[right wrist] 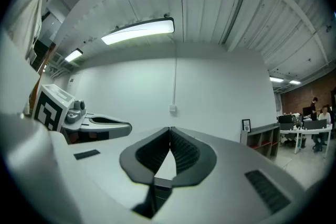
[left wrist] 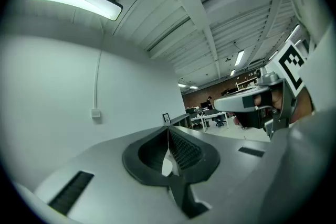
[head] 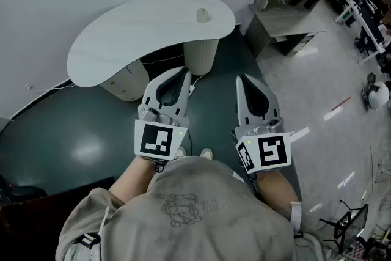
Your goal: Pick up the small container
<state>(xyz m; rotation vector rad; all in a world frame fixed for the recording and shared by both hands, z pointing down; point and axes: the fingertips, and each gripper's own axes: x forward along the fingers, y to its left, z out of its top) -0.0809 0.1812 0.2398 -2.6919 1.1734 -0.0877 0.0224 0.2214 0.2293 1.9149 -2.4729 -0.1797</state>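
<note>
White and curved, the table point(head: 122, 46) is seen with the small container point(head: 203, 15) standing upright near its right end. The left gripper point(head: 184, 74) and right gripper point(head: 242, 79) are held well short of the table's near edge, each with its jaws pressed together and nothing between them.

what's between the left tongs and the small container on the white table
Head view: just the ribbed pedestal and a bare strip of the white table lie between the left tongs and the small container.
</note>
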